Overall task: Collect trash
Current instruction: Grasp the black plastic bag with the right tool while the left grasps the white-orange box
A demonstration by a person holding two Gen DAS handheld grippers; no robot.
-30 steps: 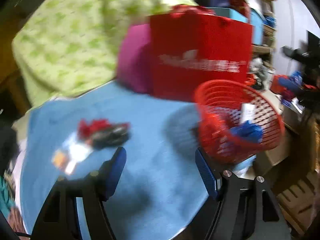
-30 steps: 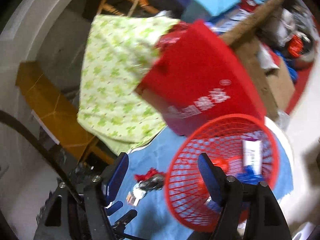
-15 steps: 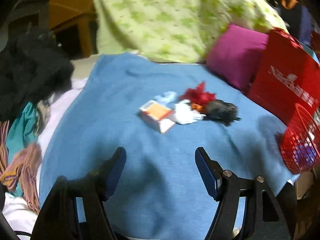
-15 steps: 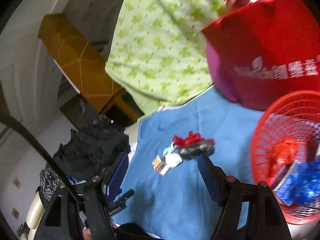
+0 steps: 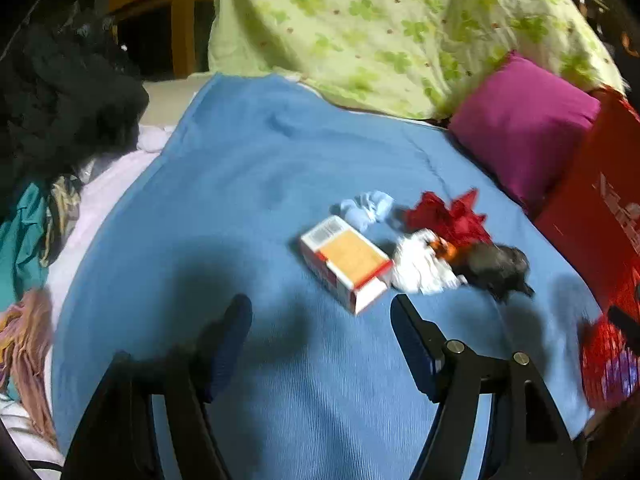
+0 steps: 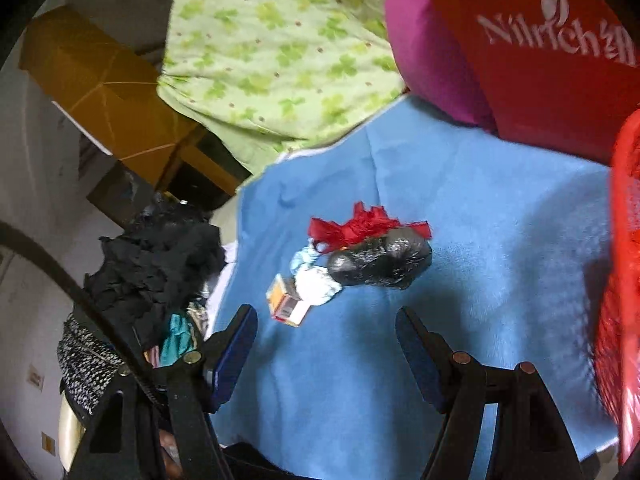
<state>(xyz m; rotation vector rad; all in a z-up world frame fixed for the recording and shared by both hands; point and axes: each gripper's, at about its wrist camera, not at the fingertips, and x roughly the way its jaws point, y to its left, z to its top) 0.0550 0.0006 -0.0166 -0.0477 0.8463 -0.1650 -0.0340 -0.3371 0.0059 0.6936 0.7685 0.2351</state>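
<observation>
A small heap of trash lies on the blue cloth: a white and orange carton, a crumpled white paper, a pale blue wad, a red wrapper and a black crumpled bag. My left gripper is open and empty just short of the carton. My right gripper is open and empty, above the cloth near the carton and the black bag. The red mesh basket stands at the right edge.
A red paper bag and a magenta cushion stand behind the heap. A green patterned quilt lies at the back. A pile of dark and coloured clothes lies to the left. The basket also shows in the left wrist view.
Both grippers have swung left, away from the red basket and towards the trash heap. The heap is now closer and nearly centred in both views. Both grippers stayed open.
</observation>
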